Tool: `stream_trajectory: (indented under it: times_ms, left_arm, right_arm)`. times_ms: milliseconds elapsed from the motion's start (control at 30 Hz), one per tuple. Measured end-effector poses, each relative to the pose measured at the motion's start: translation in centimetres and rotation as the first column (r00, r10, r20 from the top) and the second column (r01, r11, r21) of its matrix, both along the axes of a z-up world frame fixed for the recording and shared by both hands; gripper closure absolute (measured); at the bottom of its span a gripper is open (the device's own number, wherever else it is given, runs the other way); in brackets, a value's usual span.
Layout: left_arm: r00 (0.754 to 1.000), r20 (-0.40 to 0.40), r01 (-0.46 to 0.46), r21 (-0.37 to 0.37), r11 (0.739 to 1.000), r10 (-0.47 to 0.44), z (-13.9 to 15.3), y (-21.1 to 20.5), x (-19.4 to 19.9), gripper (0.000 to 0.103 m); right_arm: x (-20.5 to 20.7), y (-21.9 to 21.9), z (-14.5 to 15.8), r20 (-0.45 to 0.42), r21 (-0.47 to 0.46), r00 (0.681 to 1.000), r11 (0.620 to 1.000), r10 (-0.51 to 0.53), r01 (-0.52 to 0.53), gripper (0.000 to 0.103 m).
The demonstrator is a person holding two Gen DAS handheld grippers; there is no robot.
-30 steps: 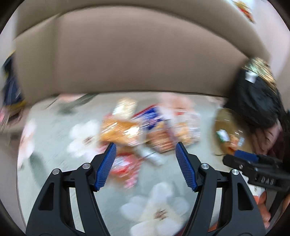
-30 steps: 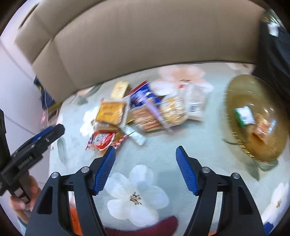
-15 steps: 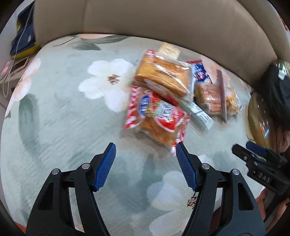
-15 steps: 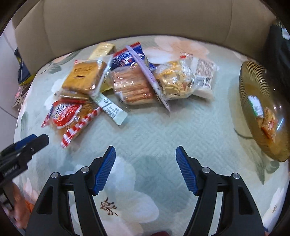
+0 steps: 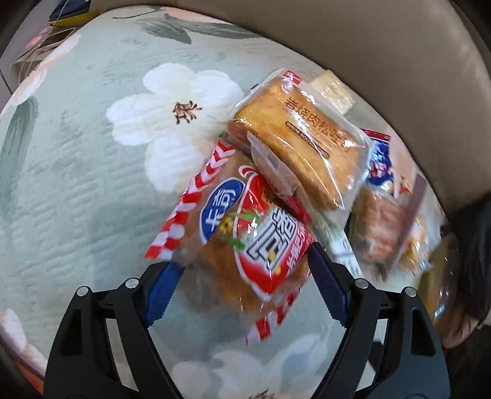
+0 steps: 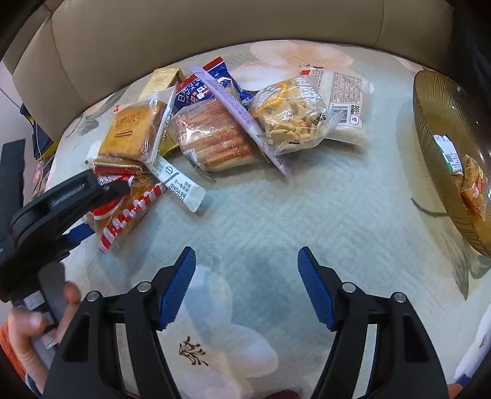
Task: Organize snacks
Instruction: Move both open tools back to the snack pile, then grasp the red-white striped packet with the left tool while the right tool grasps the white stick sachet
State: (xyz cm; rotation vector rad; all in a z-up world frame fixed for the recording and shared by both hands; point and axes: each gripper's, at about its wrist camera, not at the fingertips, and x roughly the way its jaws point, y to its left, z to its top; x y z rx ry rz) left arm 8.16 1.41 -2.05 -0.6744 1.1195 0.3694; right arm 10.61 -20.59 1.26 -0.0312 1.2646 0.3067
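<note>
A heap of snack packets lies on a pale green floral cloth (image 6: 307, 208). My left gripper (image 5: 242, 267) is open, its blue pads on either side of a red-and-white striped bread packet (image 5: 245, 233); I cannot tell whether they touch it. A clear toast packet (image 5: 300, 144) overlaps that packet's far end. In the right wrist view the left gripper (image 6: 70, 196) covers part of the striped packet (image 6: 129, 211). My right gripper (image 6: 245, 261) hangs open over bare cloth, nearer than the heap. At far right an amber glass dish (image 6: 429, 101) holds two small packets (image 6: 448, 153).
Beyond the heap rises a beige sofa back (image 6: 214, 24). The heap also holds a blue packet (image 6: 211, 83), a biscuit bag (image 6: 214, 141), a cracker bag (image 6: 291, 119) and a white sachet (image 6: 181, 184). A hand (image 6: 21, 331) grips the left tool.
The left gripper has moved forward and down until the striped packet lies between its pads. The right gripper has dropped closer to the cloth. Both stay open.
</note>
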Motion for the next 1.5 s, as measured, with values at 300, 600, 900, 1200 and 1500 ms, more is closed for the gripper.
stream_trajectory:
  times_ms: [300,600,900,1200,1500]
  left_arm:
    - [1.000,0.002,-0.026,-0.028,0.999,0.026,-0.3,0.4,-0.2,0.019]
    - [1.000,0.002,-0.022,-0.096,0.995,0.022,-2.0,3.3,-1.1,0.019]
    - [0.970,-0.161,0.162,-0.120,0.979,-0.181,-1.4,7.6,-3.2,0.026]
    - [0.948,-0.258,0.212,0.074,0.974,-0.187,0.5,9.5,-5.8,0.015]
    - [0.982,-0.186,-0.022,-0.083,0.996,0.006,0.0,12.1,-8.3,0.012]
  right_arm:
    - [2.9,3.0,0.1,-0.024,0.108,0.999,0.994,0.032,-0.029,0.039]
    - [6.7,6.3,-4.4,-0.133,0.158,0.989,0.987,0.060,-0.038,0.066]
    - [2.9,8.3,-3.9,-0.139,0.130,0.986,0.989,0.090,-0.072,0.092]
    - [-3.3,8.0,-5.3,-0.310,0.172,0.948,0.985,0.071,-0.017,0.094]
    - [-2.8,7.8,-1.9,-0.056,0.084,0.988,0.987,0.145,-0.140,0.084]
